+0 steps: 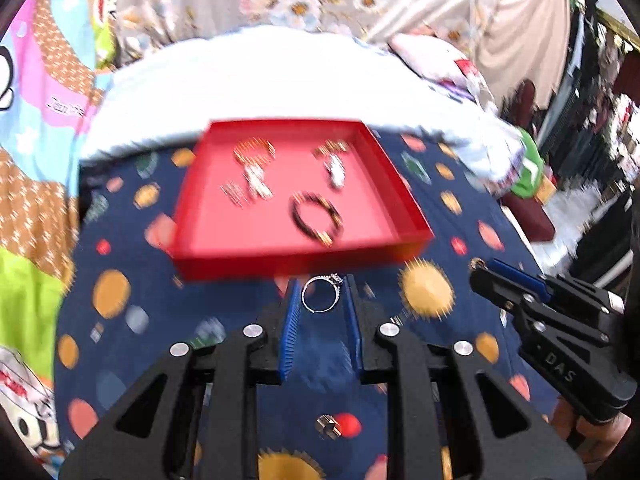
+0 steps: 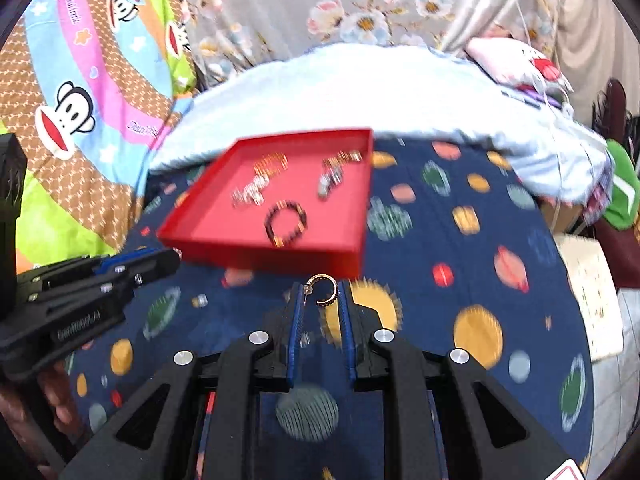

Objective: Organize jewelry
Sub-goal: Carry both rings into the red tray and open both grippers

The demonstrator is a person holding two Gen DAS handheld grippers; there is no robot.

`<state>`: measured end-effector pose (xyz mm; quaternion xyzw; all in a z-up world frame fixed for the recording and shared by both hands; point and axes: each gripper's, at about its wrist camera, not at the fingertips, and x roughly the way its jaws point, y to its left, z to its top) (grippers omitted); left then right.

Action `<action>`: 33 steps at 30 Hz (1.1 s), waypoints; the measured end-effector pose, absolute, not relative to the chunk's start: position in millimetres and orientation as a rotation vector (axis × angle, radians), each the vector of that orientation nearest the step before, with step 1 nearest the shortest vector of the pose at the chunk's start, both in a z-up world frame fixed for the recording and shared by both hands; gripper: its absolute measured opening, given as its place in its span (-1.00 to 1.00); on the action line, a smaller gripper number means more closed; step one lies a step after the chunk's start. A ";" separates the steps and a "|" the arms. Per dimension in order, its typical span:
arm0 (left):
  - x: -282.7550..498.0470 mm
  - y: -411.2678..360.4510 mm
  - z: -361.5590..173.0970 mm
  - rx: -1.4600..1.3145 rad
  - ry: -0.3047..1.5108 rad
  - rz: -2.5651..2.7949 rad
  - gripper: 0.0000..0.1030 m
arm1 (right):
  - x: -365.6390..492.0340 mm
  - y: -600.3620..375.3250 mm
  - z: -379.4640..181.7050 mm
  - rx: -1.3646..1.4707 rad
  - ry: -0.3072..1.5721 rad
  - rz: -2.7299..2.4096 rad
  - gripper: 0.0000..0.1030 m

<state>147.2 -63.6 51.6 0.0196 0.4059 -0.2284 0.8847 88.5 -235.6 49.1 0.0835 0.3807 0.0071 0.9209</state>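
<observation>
bed: planet-print navy sheet; white duvet; wall: floral curtain

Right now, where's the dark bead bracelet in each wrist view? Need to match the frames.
Left wrist: dark bead bracelet lies in the red tray, right of centre, towards the tray's near wall.
Right wrist: bracelet sits left of picture centre, again by the tray's near wall.
Shared landmark: the red tray on the navy planet-print cloth.
</observation>
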 end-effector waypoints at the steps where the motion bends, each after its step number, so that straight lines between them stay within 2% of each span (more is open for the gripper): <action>1: 156.3 -59.8 56.4 0.037 0.831 -0.459 -0.60 | 94.4 -234.6 52.7 0.167 0.774 0.019 -0.69; 8: 216.0 -47.7 68.4 0.017 0.784 -0.381 -0.60 | 152.9 -233.6 70.2 0.180 0.735 0.049 -0.69; 17: 269.9 -53.5 48.8 0.015 0.807 -0.345 -0.60 | 209.0 -227.1 53.4 0.181 0.772 0.066 -0.69; 33: 300.5 -65.8 7.9 0.034 0.884 -0.322 -0.58 | 239.6 -231.8 13.1 0.199 0.847 0.041 -0.68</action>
